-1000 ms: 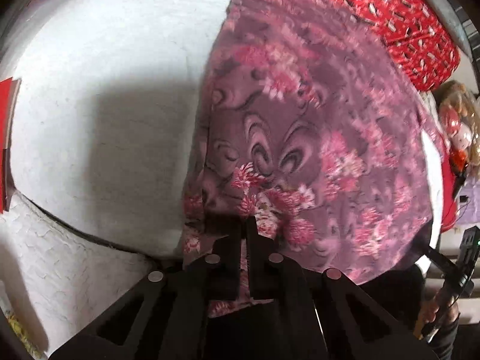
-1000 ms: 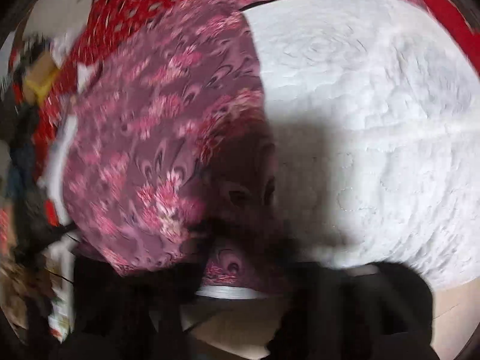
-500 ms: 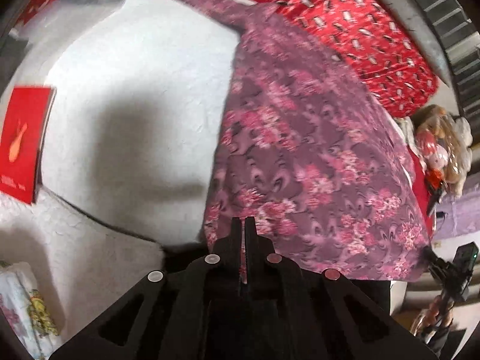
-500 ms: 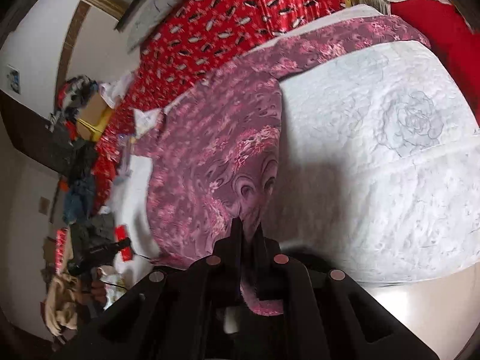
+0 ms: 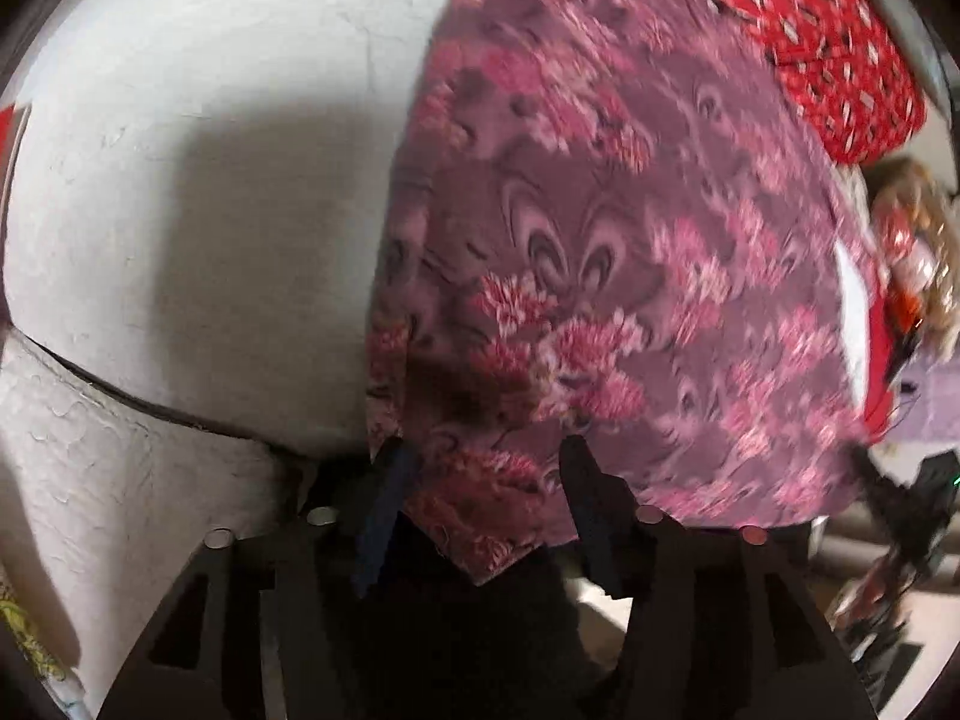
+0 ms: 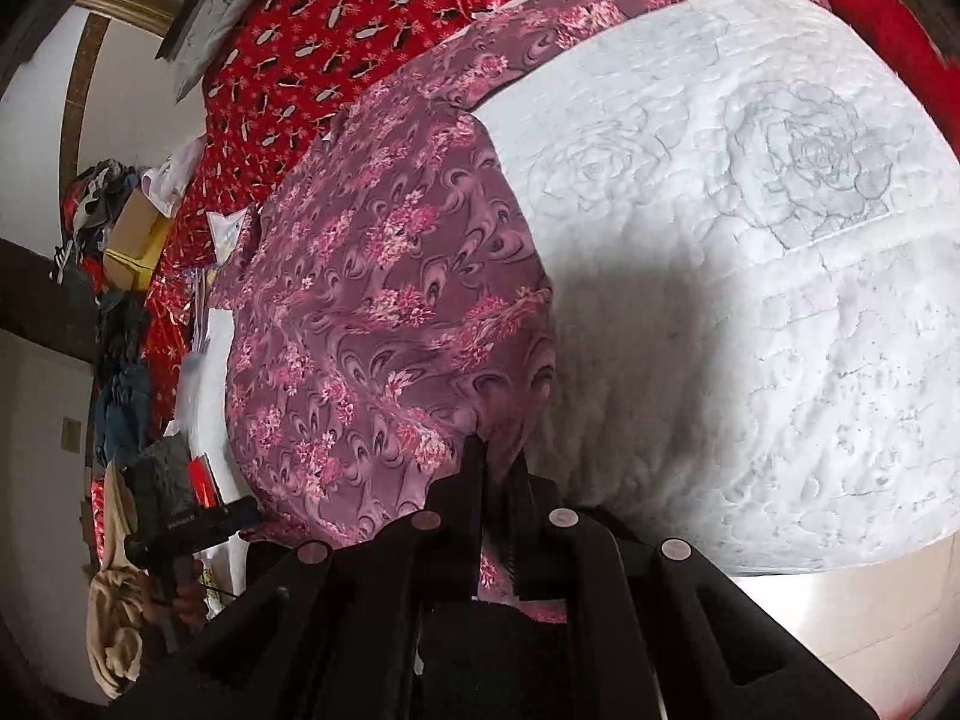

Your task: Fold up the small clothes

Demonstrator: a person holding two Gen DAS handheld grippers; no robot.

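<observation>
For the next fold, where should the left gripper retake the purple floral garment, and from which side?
Take the pointed corner of the purple floral garment that hangs over the near edge of the white quilted mattress, coming from that near side. It juts free between the fingers of the left gripper, whose jaws are opening without pressing it. The right gripper is shut on the neighbouring edge.

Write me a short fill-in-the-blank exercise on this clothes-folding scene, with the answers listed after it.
1. The floral garment is mostly ____ in colour.
2. It lies on a quilted ____ mattress.
3. The right gripper is ____ on the garment's edge.
4. The left gripper has a corner of the garment between its ____ fingers.

Answers: purple; white; shut; opening
</observation>
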